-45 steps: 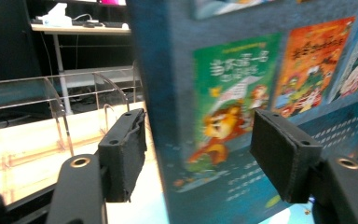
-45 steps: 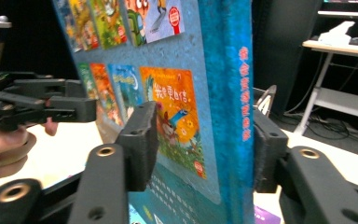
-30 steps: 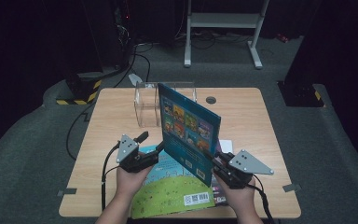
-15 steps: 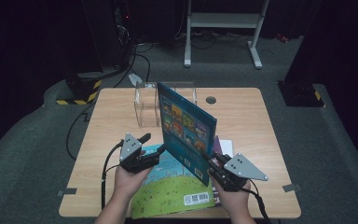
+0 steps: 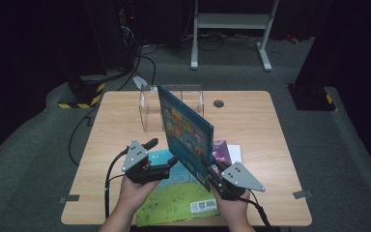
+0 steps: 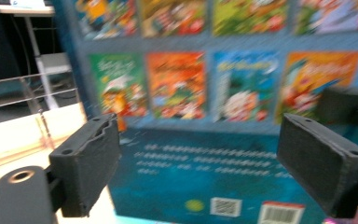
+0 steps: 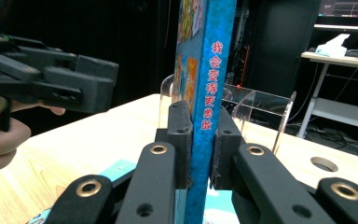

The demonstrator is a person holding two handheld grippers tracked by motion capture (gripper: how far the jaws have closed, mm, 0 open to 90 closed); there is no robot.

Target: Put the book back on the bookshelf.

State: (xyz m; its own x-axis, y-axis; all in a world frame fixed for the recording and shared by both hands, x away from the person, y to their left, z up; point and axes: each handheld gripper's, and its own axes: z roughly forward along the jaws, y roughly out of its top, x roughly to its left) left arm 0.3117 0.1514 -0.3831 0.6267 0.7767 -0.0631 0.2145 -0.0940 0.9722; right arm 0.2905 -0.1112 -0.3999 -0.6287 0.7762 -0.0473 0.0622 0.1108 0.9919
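while we look down from the high view and read across from the left, our left gripper [image 5: 166,164] hangs over the near left part of the wooden table [image 5: 270,125], and its jaws have just been opening; they stand wide with nothing between them. in the left gripper view those two pads [image 6: 91,163] frame the back cover of the blue picture book [image 6: 223,116], a grid of small cover pictures above lines of print and a barcode, and we see bare air between pads and cover. below and just right of that gripper a second, green-and-blue book [image 5: 174,203] lies flat at the near edge. the blue picture book [image 5: 186,130] stands upright on edge near the table's middle, its far end just beside a clear acrylic holder [image 5: 149,108]. farther right, our right gripper [image 5: 211,175] clamps the book's near lower corner; in the right gripper view the pads [image 7: 179,140] press on both sides of the spine [image 7: 212,93]. a purple book [image 5: 221,149] lies flat behind it.
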